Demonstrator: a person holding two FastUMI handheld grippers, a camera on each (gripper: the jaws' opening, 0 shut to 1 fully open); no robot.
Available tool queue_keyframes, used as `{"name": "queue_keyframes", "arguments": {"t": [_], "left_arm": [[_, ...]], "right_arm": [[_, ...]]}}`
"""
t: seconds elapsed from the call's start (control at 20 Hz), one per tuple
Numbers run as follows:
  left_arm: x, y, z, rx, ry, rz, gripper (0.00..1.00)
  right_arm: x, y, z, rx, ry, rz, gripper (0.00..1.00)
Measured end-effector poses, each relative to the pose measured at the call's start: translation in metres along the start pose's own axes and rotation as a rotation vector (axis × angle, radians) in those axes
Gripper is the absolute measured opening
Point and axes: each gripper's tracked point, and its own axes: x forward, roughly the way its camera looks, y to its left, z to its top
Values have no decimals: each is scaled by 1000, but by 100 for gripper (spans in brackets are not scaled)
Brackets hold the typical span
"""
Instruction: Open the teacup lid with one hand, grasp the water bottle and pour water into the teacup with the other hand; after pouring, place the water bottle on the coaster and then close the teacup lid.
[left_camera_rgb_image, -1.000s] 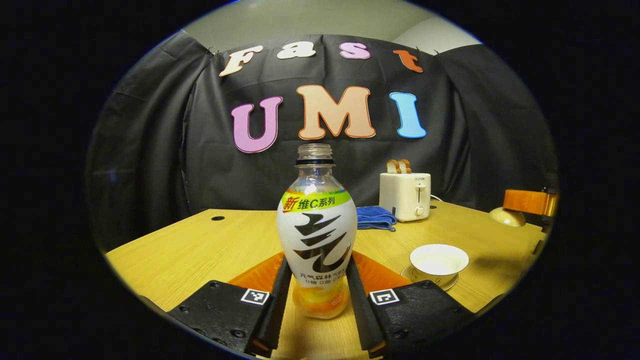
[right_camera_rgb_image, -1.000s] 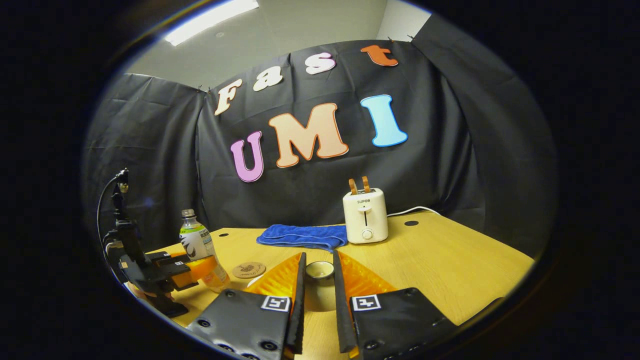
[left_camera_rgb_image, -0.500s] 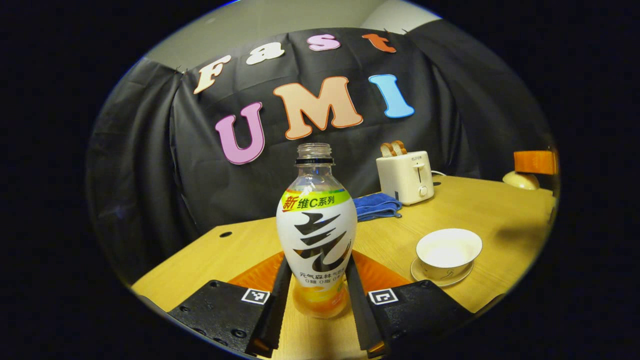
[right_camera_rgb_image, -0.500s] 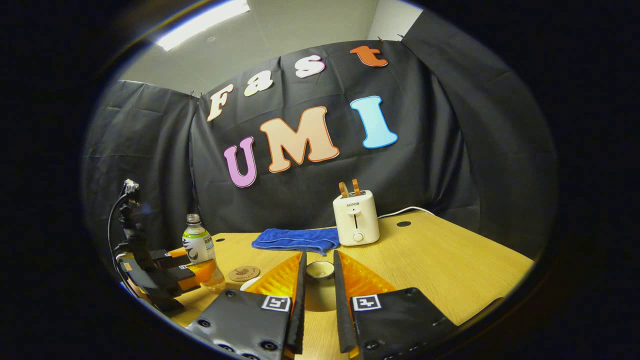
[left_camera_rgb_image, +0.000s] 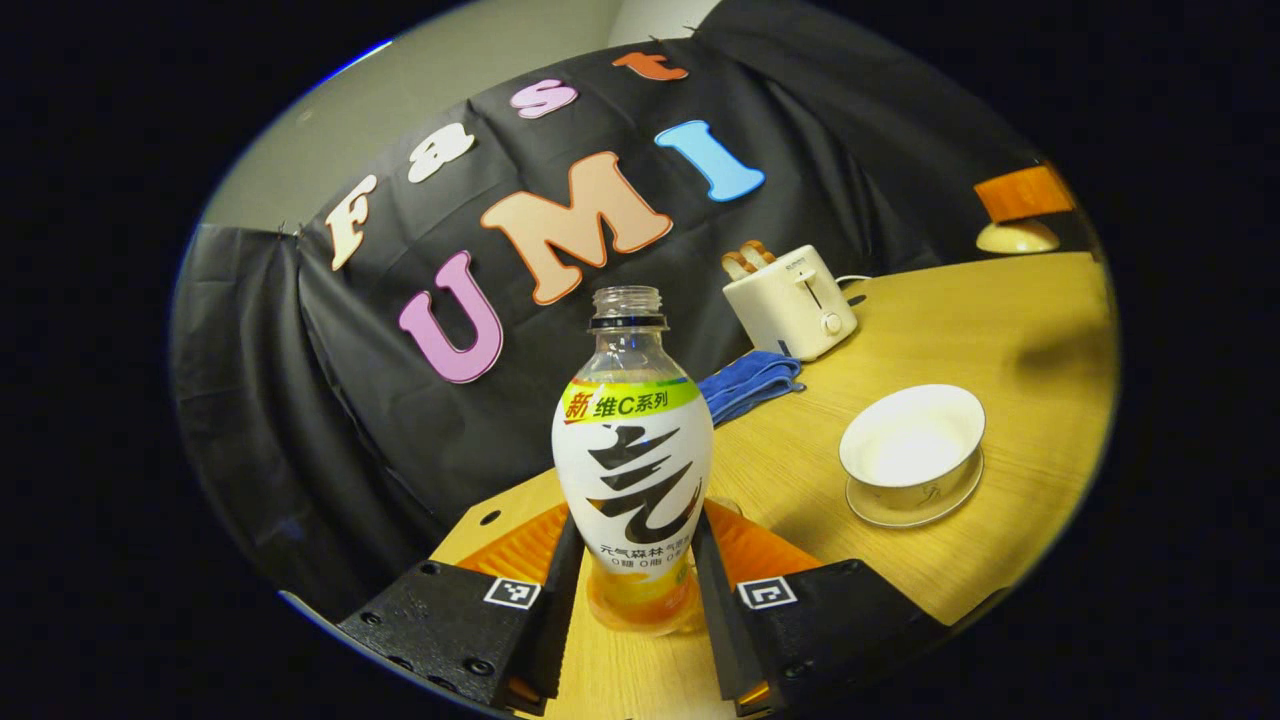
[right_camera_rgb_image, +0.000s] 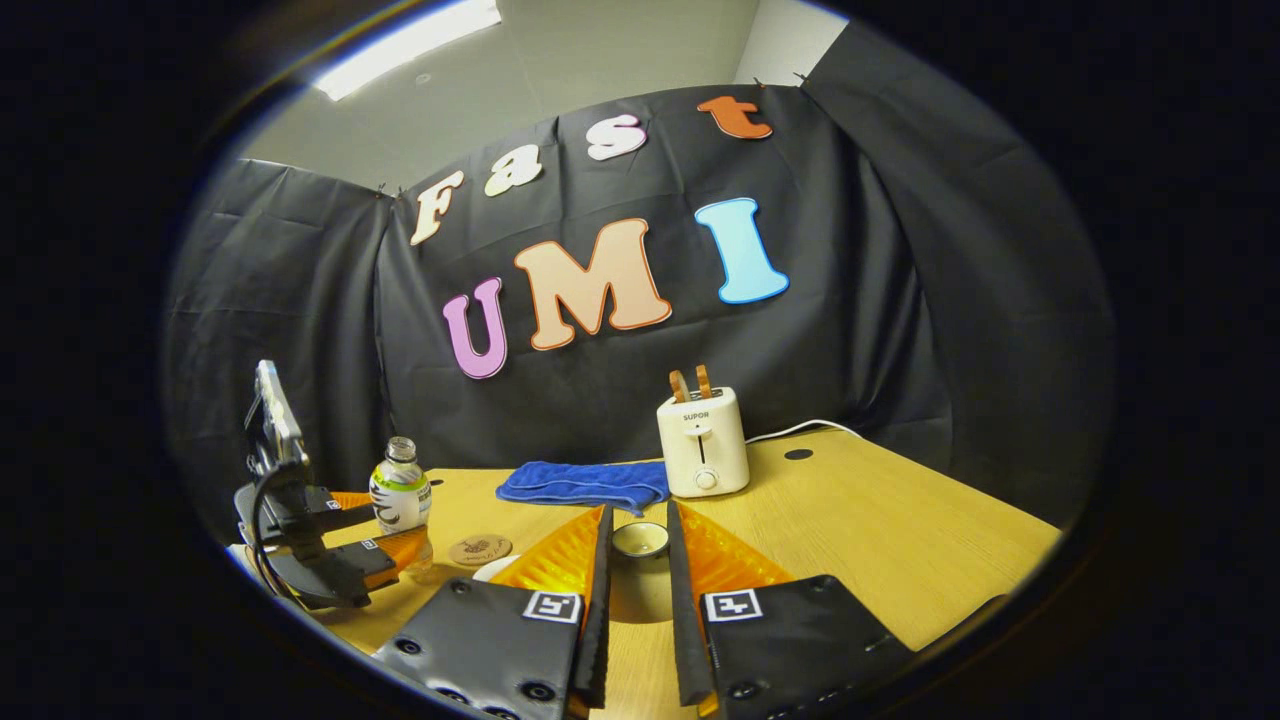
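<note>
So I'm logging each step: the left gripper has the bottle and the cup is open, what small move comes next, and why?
Probably carry the water bottle rightward over the teacup, then tip. The left gripper grips it upright and uncapped, beside the open cup rather than above it; the right gripper holds the lid clear.

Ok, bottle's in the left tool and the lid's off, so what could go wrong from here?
The bottle has no cap, so tilting early could spill onto the table before reaching the teacup. The left tool grips it low, so it may pivot. The right tool holds the lid close by and could get splashed.
</note>
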Motion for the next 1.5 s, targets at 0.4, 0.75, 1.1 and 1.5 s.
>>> {"name": "queue_keyframes", "arguments": {"t": [0.4, 0.75, 1.1, 1.5], "left_arm": [[6, -22, -2, 330, 3, -37, 56], [8, -33, -12, 526, 12, -55, 55], [8, -27, -11, 727, 16, -53, 55], [17, -21, -3, 944, 27, -75, 56]], "right_arm": [[-2, -15, 11, 14, -21, -25, 33], [-2, -18, 8, 16, -13, -25, 30], [0, -21, 6, 5, -8, -35, 33], [-2, -26, 10, 13, -15, -43, 29]]}}
